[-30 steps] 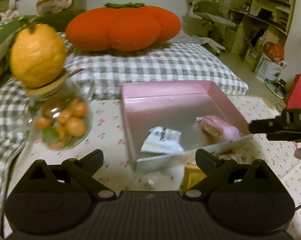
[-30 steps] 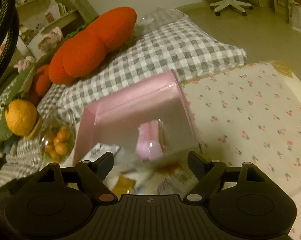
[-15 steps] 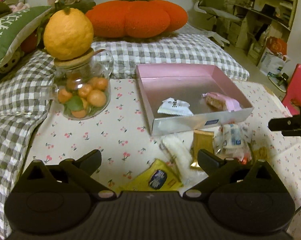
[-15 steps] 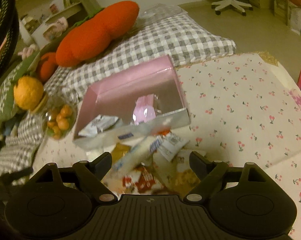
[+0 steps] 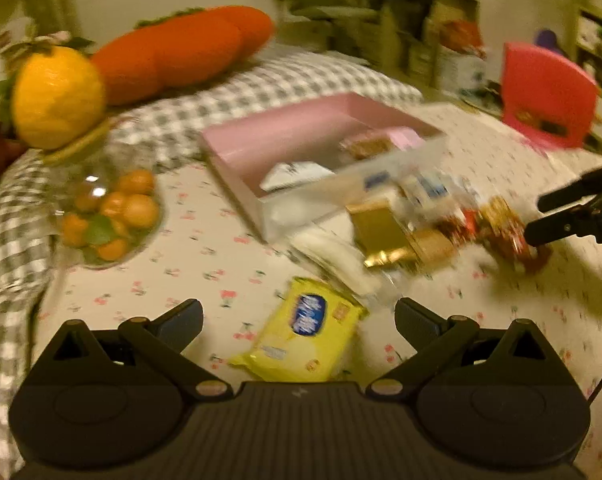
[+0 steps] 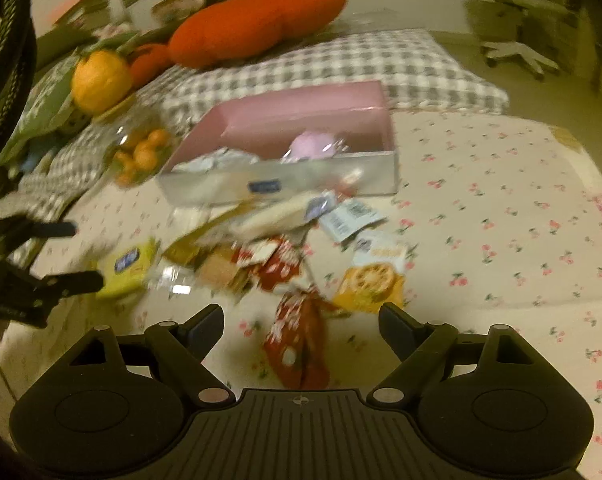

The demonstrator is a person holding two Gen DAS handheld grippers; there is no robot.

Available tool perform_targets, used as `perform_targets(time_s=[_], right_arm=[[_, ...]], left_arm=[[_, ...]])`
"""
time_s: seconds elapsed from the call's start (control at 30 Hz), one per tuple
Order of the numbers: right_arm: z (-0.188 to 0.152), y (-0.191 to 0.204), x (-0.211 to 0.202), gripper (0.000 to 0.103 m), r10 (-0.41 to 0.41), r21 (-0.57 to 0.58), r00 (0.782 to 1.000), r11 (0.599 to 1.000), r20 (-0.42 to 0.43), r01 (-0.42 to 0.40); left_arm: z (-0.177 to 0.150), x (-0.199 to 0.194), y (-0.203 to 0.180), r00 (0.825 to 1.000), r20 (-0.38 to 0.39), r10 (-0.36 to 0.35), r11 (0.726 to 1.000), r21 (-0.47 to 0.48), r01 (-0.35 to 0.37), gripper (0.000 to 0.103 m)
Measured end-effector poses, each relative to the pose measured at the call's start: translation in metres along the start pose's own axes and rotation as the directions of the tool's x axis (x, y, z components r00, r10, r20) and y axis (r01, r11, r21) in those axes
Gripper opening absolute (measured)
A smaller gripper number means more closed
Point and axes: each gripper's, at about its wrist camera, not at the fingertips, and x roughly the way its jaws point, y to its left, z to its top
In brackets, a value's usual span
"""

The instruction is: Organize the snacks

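- The pink box sits open-topped at the back of the cherry-print cloth, probably so snacks just drop in; a pink pack and a white one are already inside
- The other snacks lie piled in front of it
- The left gripper is spread wide and empty over the yellow packet
- The right gripper is also apart, straddling the red wrapper, likely its pick

In the left wrist view the box sits at centre frame with two packets inside, the jar to its left, loose snacks piled at its lower right, cushion behind.
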Motion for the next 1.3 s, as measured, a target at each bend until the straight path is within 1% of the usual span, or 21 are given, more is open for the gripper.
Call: perform_targets(time_s=[0.07, 0.13, 0.23, 0.27, 0.3, 0.33, 0.43, 0.5, 0.6, 0.73, 0.8, 0.9, 0.97, 1.03, 1.13, 1.27, 1.3], right_arm=[[-0.007, 0.005, 0.006, 0.087, -0.004, -0.043, 1.000, 0.999, -0.016, 0.003], [-0.013, 0.009, 0.012, 0.087, -0.011, -0.076, 0.999, 0.997, -0.037, 0.009], [-0.019, 0.010, 0.023, 0.087, -0.024, -0.093, 0.997, 0.996, -0.067, 0.017], [-0.021, 0.010, 0.025, 0.088, -0.027, -0.095, 0.997, 0.995, -0.072, 0.020], [-0.022, 0.012, 0.025, 0.087, -0.032, -0.109, 0.998, 0.994, -0.055, 0.026], [-0.023, 0.013, 0.026, 0.088, -0.035, -0.119, 0.998, 0.993, -0.056, 0.028], [-0.025, 0.016, 0.028, 0.096, -0.032, -0.134, 0.998, 0.991, -0.049, 0.026], [-0.028, 0.018, 0.030, 0.102, -0.037, -0.157, 0.998, 0.987, -0.049, 0.029], [-0.035, 0.028, 0.034, 0.103, -0.077, -0.251, 0.996, 0.966, -0.037, 0.065], [-0.035, 0.026, 0.035, 0.103, -0.072, -0.242, 0.997, 0.968, -0.031, 0.062], [-0.035, 0.027, 0.035, 0.103, -0.074, -0.245, 0.997, 0.967, -0.034, 0.063], [-0.034, 0.028, 0.033, 0.103, -0.079, -0.241, 0.996, 0.968, -0.045, 0.065], [-0.035, 0.030, 0.031, 0.102, -0.079, -0.257, 0.996, 0.964, -0.034, 0.068], [-0.035, 0.030, 0.030, 0.101, -0.082, -0.264, 0.996, 0.962, -0.026, 0.072], [-0.033, 0.029, 0.029, 0.097, -0.068, -0.251, 0.997, 0.966, -0.022, 0.060], [-0.031, 0.029, 0.027, 0.084, -0.055, -0.253, 0.998, 0.966, -0.003, 0.053], [-0.031, 0.029, 0.026, 0.079, -0.054, -0.251, 0.999, 0.967, 0.000, 0.052]], left_arm=[[-0.004, 0.007, -0.001, 1.000, -0.022, -0.017, 1.000, 0.016, 0.017, 0.102], [-0.006, 0.014, -0.001, 0.999, -0.047, -0.019, 0.999, 0.032, 0.021, 0.101], [-0.010, 0.023, -0.001, 0.996, -0.084, -0.025, 0.999, 0.030, 0.028, 0.100], [-0.012, 0.025, -0.001, 0.995, -0.097, -0.028, 0.999, 0.029, 0.031, 0.098], [-0.014, 0.028, -0.001, 0.994, -0.106, -0.029, 0.999, 0.031, 0.032, 0.097], [-0.016, 0.030, -0.001, 0.993, -0.111, -0.025, 0.999, 0.036, 0.029, 0.097], [-0.018, 0.034, -0.003, 0.992, -0.124, -0.018, 0.999, 0.048, 0.024, 0.097], [-0.019, 0.034, -0.003, 0.993, -0.120, -0.021, 0.999, 0.046, 0.026, 0.099], [-0.020, 0.036, 0.001, 0.992, -0.122, -0.032, 0.999, 0.016, 0.034, 0.102], [-0.022, 0.039, 0.007, 0.992, -0.114, -0.054, 0.998, -0.039, 0.050, 0.102], [-0.022, 0.038, 0.008, 0.993, -0.110, -0.052, 0.998, -0.042, 0.048, 0.100], [-0.019, 0.036, 0.007, 0.994, -0.105, -0.042, 0.998, -0.043, 0.038, 0.091], [-0.018, 0.035, 0.009, 0.994, -0.103, -0.038, 0.998, -0.054, 0.033, 0.083], [-0.018, 0.035, 0.012, 0.994, -0.102, -0.033, 0.997, -0.069, 0.026, 0.078], [-0.017, 0.034, 0.014, 0.994, -0.103, -0.031, 0.996, -0.086, 0.022, 0.074], [-0.016, 0.032, 0.013, 0.993, -0.112, -0.025, 0.997, -0.081, 0.016, 0.070], [-0.016, 0.032, 0.013, 0.993, -0.115, -0.026, 0.996, -0.083, 0.017, 0.070]])
